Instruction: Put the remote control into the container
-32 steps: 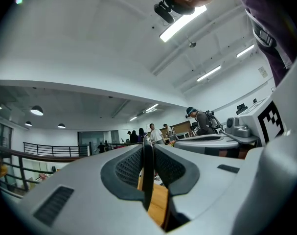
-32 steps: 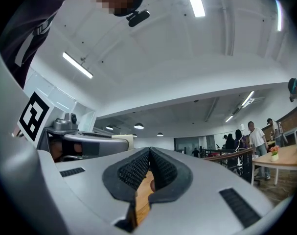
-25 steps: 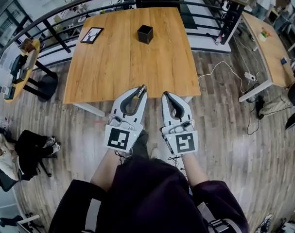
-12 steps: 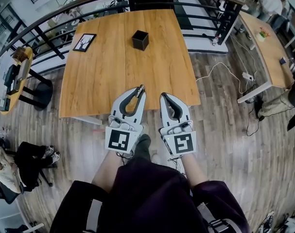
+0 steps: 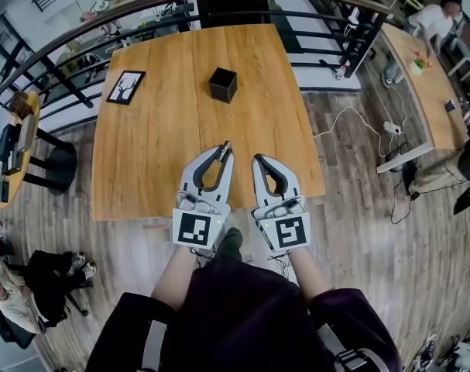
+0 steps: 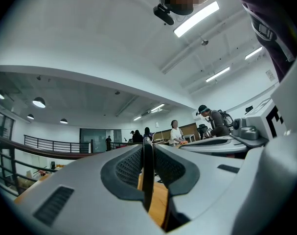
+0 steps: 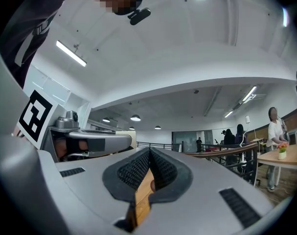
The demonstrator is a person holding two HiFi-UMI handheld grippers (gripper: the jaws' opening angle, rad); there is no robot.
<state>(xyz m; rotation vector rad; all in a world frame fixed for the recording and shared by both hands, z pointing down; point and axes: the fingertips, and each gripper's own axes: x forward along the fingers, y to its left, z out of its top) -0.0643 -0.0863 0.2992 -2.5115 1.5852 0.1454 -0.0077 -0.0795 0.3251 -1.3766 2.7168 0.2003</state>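
Note:
The remote control (image 5: 226,146) is a thin dark bar sticking out past the tips of my left gripper (image 5: 222,153), which is shut on it. In the left gripper view the remote control (image 6: 147,180) stands edge-on as a narrow dark strip, clamped between the pads of the left gripper (image 6: 147,153). My right gripper (image 5: 259,160) hovers beside it over the near part of the wooden table (image 5: 157,146), shut with nothing in it; in the right gripper view the right gripper (image 7: 149,154) has its pads meeting. The container (image 5: 223,84), a small black open-topped cube, stands farther up the table.
A framed picture (image 5: 126,87) lies flat near the table's far left corner. A curved railing (image 5: 80,33) runs behind the table. A white cable (image 5: 351,111) trails on the wooden floor at the right, near another desk (image 5: 428,76). People sit at the left.
The table has drawn nearer in the head view, and both grippers now reach over its near edge. The left gripper's hold on the remote and the right gripper's closed jaws look the same.

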